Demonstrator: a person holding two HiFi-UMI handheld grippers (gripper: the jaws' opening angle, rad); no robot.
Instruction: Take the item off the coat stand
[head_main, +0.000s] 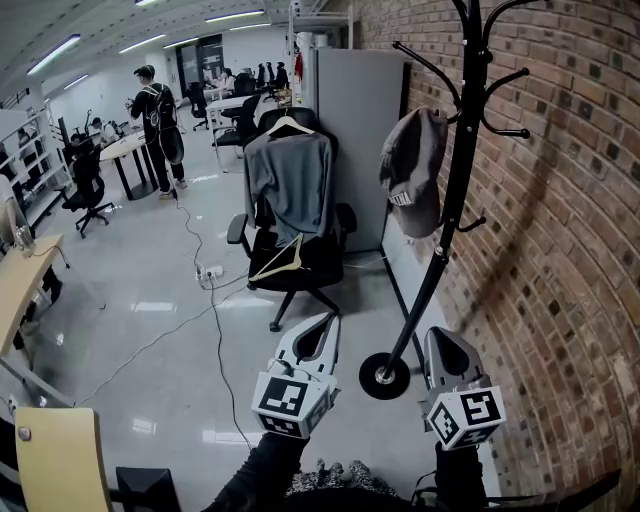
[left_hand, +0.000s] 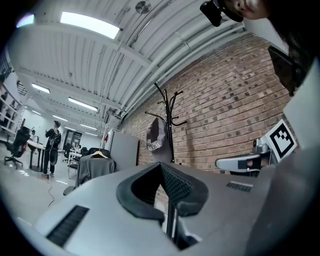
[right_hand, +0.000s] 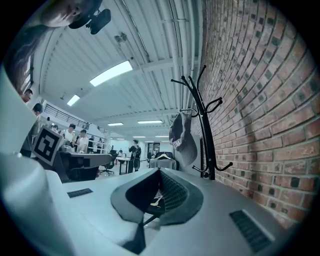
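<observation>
Two hand-held gripping tools sit low in the head view, each held out from a dark sleeve. Both aim towards a black coat stand (head_main: 455, 190) that stands close against a brick wall (head_main: 570, 220). The left tongs (head_main: 325, 318) have their tips pressed together with nothing between them. The right tongs (head_main: 440, 332) are likewise fully closed and empty. The stand's round base (head_main: 385, 376) rests on the glossy grey floor (head_main: 140, 310), between the two tongs and just beyond them.

A grey cap (head_main: 412, 170) hangs from a hook on the left side of the stand, high up its pole and well apart from both tongs. A pale label runs along its lower band, but the print is too small to read.

Left of the stand is a black office chair (head_main: 300, 275). A grey sweater (head_main: 293, 180) on a hanger is draped over its back, and a bare wooden hanger (head_main: 280, 262) lies on the seat. A tall grey cabinet (head_main: 350, 100) stands behind the chair. A thin cable crosses the floor to what looks like a power strip (head_main: 210, 272). Far back, a person (head_main: 158, 120) stands beside a round table (head_main: 125, 150).
</observation>
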